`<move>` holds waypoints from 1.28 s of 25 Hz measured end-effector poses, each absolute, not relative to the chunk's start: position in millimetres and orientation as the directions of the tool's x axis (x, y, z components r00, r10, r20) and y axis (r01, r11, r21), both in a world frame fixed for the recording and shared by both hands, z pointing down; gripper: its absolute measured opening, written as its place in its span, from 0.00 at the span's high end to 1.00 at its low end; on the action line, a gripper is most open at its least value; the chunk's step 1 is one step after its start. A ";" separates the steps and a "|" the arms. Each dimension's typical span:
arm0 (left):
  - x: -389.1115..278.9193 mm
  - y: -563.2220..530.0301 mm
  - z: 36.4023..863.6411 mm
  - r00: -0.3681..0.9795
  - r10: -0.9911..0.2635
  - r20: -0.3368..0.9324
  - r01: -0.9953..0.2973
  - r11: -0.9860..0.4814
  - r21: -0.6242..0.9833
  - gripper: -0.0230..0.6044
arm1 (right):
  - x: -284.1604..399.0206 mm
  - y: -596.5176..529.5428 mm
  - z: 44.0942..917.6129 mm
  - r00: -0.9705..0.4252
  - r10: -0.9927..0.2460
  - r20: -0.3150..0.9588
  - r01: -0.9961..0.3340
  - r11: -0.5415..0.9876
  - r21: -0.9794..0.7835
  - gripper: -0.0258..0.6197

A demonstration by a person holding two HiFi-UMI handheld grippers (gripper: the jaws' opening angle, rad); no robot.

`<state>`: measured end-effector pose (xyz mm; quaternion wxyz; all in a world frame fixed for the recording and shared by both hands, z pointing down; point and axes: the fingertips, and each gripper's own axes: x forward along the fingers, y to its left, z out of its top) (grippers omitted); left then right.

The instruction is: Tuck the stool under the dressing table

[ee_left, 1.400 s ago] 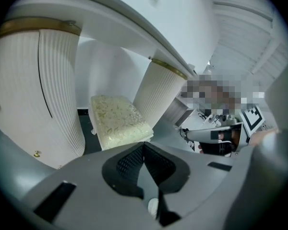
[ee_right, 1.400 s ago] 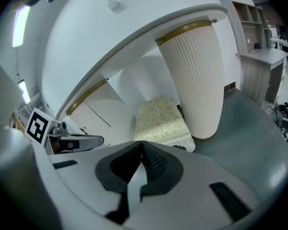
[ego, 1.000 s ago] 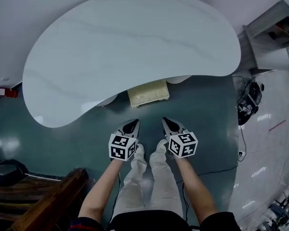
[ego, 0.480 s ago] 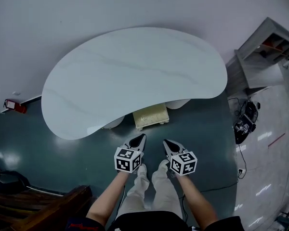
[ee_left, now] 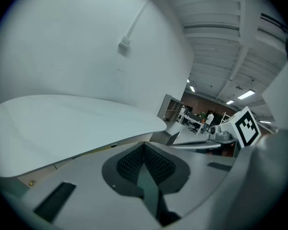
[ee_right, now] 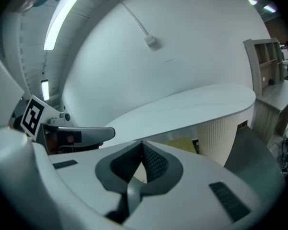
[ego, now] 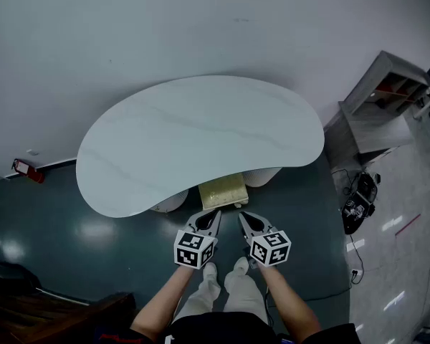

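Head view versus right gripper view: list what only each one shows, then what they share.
Only the head view: the person's legs, a red object by the wall, and a black item on the floor.

Only the right gripper view: a ceiling light strip, and a close look at the right gripper, its tongs shut on nothing.

Both: the dressing table, the yellow stool partly under it, the shelf unit and the left gripper.
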<state>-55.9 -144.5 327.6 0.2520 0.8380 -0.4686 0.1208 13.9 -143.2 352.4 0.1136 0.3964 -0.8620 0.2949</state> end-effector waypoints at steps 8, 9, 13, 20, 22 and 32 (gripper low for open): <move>-69.7 -136.0 280.0 0.543 -0.735 0.405 -0.838 -0.442 0.322 0.94 | 1.1 -140.4 291.1 -0.650 -0.680 0.340 -0.756 0.532 -0.380 0.94; -72.7 -135.8 272.7 0.544 -0.739 0.398 -0.837 -0.445 0.318 0.94 | -0.5 -142.2 281.4 -0.647 -0.691 0.322 -0.757 0.536 -0.374 0.94; -78.6 -128.9 242.0 0.555 -0.752 0.356 -0.829 -0.470 0.303 0.94 | -5.9 -137.9 244.1 -0.643 -0.721 0.258 -0.758 0.551 -0.350 0.94; -83.6 -124.3 189.0 0.573 -0.772 0.275 -0.819 -0.523 0.238 0.94 | -18.4 -125.5 187.7 -0.629 -0.759 0.166 -0.767 0.572 -0.291 0.94; -83.9 -122.2 174.1 0.582 -0.774 0.248 -0.812 -0.537 0.230 0.94 | -20.5 -120.4 172.8 -0.624 -0.768 0.144 -0.771 0.576 -0.271 0.94; -60.8 -107.4 130.6 0.613 -0.770 0.177 -0.789 -0.581 0.201 0.94 | -13.6 -101.1 122.7 -0.637 -0.767 0.075 -0.764 0.616 -0.191 0.94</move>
